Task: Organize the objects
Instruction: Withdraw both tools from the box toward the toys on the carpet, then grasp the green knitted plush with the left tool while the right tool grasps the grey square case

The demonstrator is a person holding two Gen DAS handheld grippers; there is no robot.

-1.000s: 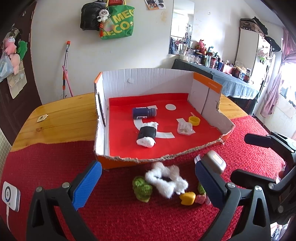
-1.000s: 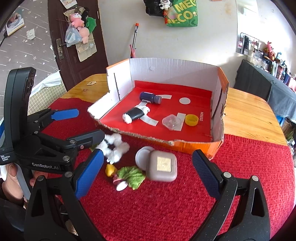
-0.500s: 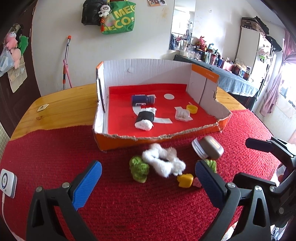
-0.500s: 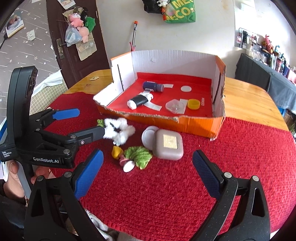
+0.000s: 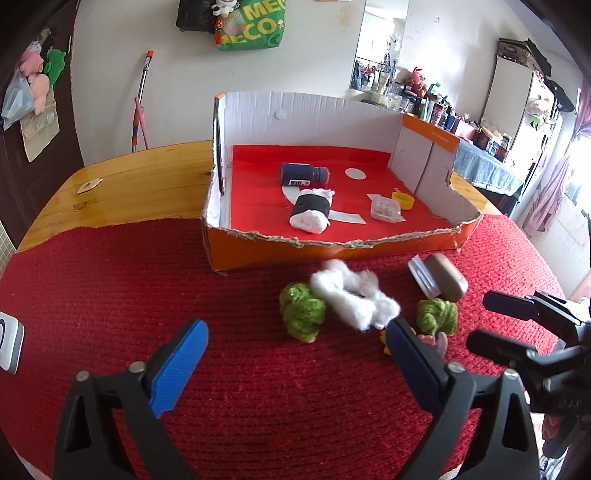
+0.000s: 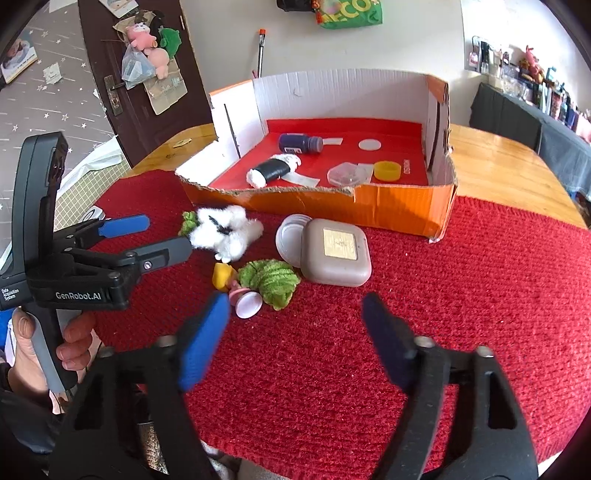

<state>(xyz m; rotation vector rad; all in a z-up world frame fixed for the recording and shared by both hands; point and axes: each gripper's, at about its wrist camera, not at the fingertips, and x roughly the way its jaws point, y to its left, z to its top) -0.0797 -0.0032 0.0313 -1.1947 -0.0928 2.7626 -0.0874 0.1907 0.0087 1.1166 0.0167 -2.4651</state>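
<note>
At the bottom of the right wrist view, the right gripper [image 6: 295,325] hung above the red knitted mat [image 6: 461,295] with its jaws closing and nothing but bare mat between them. The left gripper [image 5: 295,354], low in the left wrist view, was also narrowing its jaws and held nothing; its right-side pad overlapped the near edge of the clutter, though contact could not be judged. At the left edge of the right wrist view a hand [image 6: 44,343] gripped that tool's handle.

Just beyond the fingers, near the centre of the frame, lay the loose things: a small pink and white piece [image 6: 245,301], a yellow piece [image 6: 221,275] and a green fuzzy bundle [image 6: 269,280] bunched together. Right of them sat a taupe square case [image 6: 334,254] leaning against a round white lid [image 6: 290,242]. Slightly further and to the left was a white fluffy tuft [image 6: 225,232], with a second green bundle [image 5: 301,310] touching it.

Behind all this, in the upper middle, stood the open cardboard box [image 6: 406,210], orange outside with a red floor. Inside it were a white roll with a black band [image 6: 273,170], a dark blue bottle [image 6: 299,143] on its side, a clear plastic container [image 6: 345,173] and a yellow cap [image 6: 387,170].

The box rested partly on the wooden table [image 6: 506,166]. On the far wall, top centre, hung a green bag [image 5: 251,26].
</note>
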